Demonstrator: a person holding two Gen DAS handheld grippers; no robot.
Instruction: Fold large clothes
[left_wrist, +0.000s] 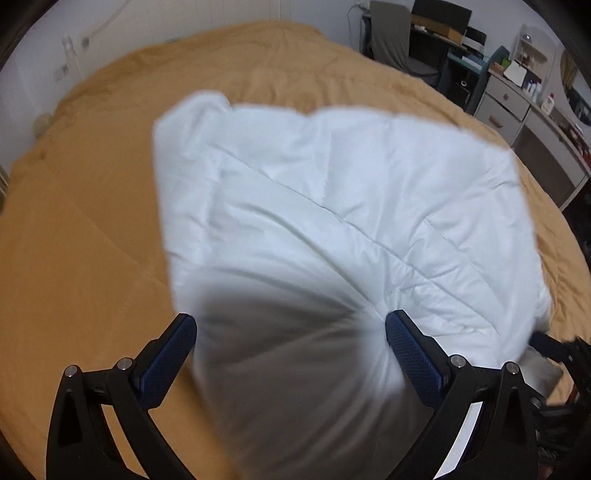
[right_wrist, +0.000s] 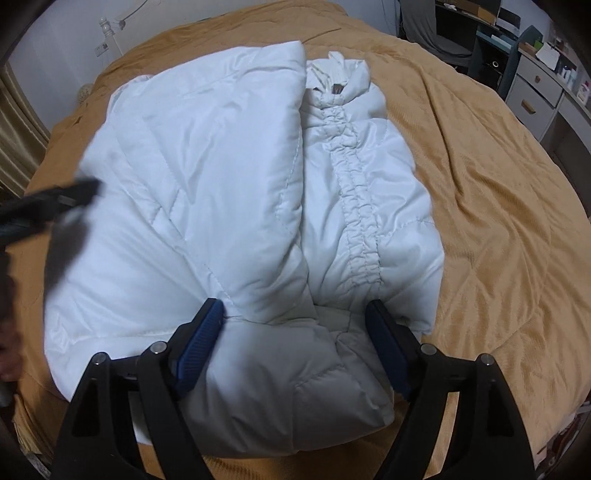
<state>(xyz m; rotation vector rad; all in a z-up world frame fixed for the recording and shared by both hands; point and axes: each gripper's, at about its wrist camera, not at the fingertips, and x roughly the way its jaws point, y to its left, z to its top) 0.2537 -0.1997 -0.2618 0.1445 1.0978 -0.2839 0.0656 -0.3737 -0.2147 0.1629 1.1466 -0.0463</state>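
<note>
The white puffer jacket lies in the middle of the bed, its collar pointing toward the headboard wall and 1 quilted panel already turned over onto the side left of the gathered zipper seam.

The left gripper has its 2 blue-padded fingers spread wide, yet a thick bunch of the jacket fills the gap between them and looks lifted toward the camera. The right gripper is likewise spread, with the jacket's near hem bulging between its fingers; whether either one truly squeezes the cloth cannot be told.

The likely risks come from the fabric. The shell looks slick and the filling springy, so a loosely held bunch could slide out of the left gripper and the raised panel would drop back crooked. Trapped air may also push a finished fold open again. If the 2 grippers pull unevenly, the jacket could skid across the bed cover instead of creasing at the seam.

The bed wears a mustard-coloured cover, rumpled to the right of the jacket. Beyond the jacket's collar stands a pale wall with a cable and sockets. Far right of the jacket are a grey chair, a dark desk and a white drawer unit crowded with small items.
</note>
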